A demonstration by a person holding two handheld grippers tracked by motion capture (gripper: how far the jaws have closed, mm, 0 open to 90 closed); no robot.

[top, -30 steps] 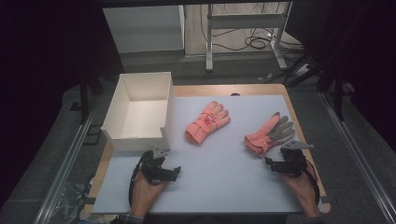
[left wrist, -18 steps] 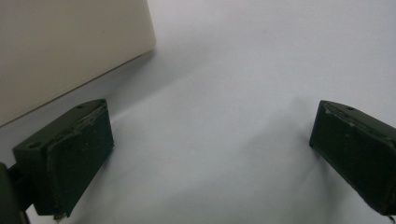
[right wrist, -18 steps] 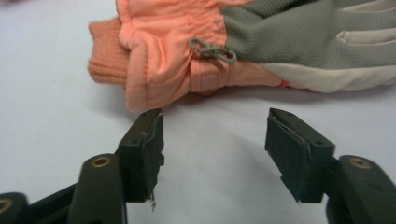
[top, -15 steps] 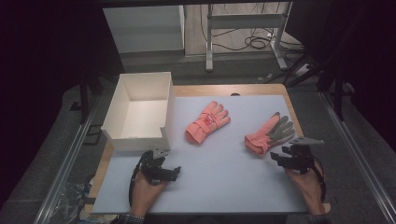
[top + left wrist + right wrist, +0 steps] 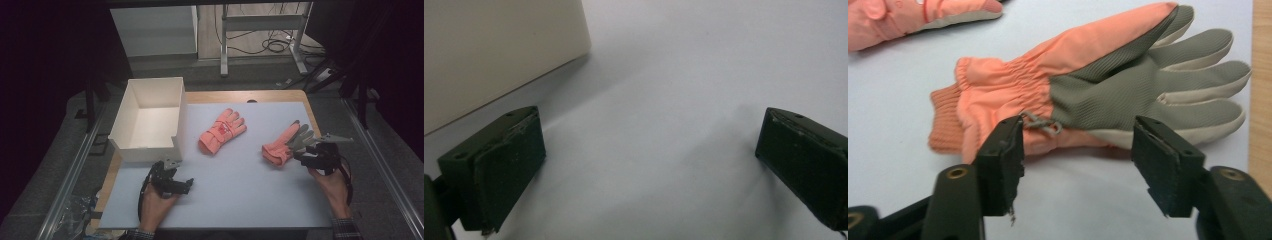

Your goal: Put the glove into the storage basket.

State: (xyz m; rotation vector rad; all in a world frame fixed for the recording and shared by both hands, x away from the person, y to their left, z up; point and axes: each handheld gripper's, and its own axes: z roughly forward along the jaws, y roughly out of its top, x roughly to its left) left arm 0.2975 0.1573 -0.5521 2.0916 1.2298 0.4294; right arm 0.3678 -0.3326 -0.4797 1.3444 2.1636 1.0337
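Dark floor and cables surround the table (image 5: 250,200), whose pale sheet carries everything I am working with. Biggest on it is the white open box (image 5: 150,120), standing at the far left corner with its near wall just beyond my left hand-held gripper (image 5: 186,183). That gripper rests low on the sheet; in the left gripper view its jaws stand wide apart with only bare sheet between them, and the box wall shows at the upper left.

Near the middle lies one orange glove (image 5: 222,131), back up, fingers pointing away to the far right. Well apart from it, toward the right edge, lies the second orange glove (image 5: 1088,85), grey palm up, knitted cuff toward the middle of the table and fingers toward the wooden edge.

My right hand-held gripper (image 5: 1078,150) sits just at this glove's near edge. Its jaws have just been closing and now stand partly open, one by the gathered wrist with its small loop, the other by the little finger side. I cannot see the pads pressing on the fabric; the glove lies flat beyond them.
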